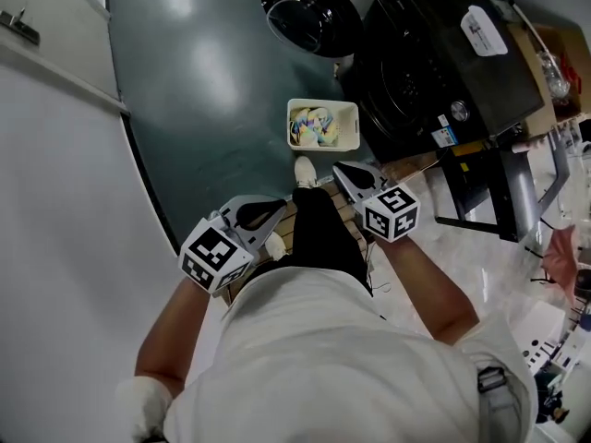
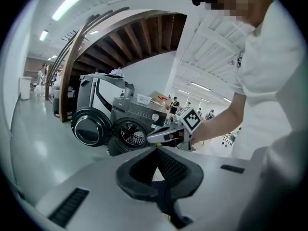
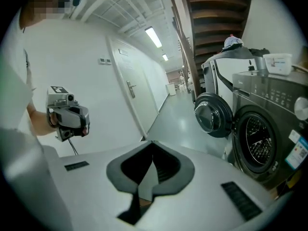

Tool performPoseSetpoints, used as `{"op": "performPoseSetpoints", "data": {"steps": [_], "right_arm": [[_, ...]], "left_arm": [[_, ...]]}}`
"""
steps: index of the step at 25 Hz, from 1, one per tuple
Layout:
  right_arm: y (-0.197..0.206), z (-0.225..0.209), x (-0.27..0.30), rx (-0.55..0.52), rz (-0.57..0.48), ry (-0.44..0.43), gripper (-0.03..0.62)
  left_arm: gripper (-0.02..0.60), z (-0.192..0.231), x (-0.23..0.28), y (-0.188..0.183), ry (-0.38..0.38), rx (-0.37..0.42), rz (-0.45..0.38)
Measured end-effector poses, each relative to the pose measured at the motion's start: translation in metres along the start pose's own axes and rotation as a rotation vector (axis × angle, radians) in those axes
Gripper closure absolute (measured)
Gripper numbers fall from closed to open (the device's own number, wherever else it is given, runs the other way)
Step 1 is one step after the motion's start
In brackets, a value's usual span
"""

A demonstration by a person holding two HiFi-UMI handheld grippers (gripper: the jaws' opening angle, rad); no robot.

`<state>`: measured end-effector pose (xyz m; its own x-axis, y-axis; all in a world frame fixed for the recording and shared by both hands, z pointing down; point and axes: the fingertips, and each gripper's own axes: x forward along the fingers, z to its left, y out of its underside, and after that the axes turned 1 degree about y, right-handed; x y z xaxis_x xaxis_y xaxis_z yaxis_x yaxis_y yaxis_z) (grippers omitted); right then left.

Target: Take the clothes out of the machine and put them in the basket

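Observation:
The black washing machine (image 1: 434, 63) stands at the upper right in the head view, its round door (image 1: 309, 12) swung open. Its drum (image 3: 260, 146) looks empty in the right gripper view. On the floor before it sits the white basket (image 1: 354, 123) with pale, colourful clothes (image 1: 314, 125) inside. Both grippers are raised in front of my body, apart from the machine and the basket. My left gripper (image 1: 280, 210) is shut with nothing in it, and so is my right gripper (image 1: 338, 168). Each shows in the other's view: the right gripper (image 2: 153, 138) and the left gripper (image 3: 67, 119).
A white wall and door (image 1: 55, 155) run along the left. Black metal frames (image 1: 480, 187) and cluttered items stand to the right of the machine. A white box (image 1: 483, 30) lies on the machine's top. My shoe (image 1: 304, 172) is just short of the basket.

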<state>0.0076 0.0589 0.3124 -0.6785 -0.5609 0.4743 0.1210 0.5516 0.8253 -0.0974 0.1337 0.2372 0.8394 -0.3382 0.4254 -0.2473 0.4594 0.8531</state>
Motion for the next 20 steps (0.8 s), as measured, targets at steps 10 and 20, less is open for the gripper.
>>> {"op": "performPoseSetpoints", "data": {"steps": [10, 20], "right_arm": [[-0.039, 0.062, -0.053, -0.064, -0.105, -0.055, 0.589], [-0.044, 0.077, -0.074, -0.100, -0.146, -0.052, 0.589]], "left_arm": [[0.585, -0.020, -0.036, -0.010, -0.047, -0.051, -0.055], [0.584, -0.027, -0.030, -0.008, -0.038, -0.048, -0.050]]}}
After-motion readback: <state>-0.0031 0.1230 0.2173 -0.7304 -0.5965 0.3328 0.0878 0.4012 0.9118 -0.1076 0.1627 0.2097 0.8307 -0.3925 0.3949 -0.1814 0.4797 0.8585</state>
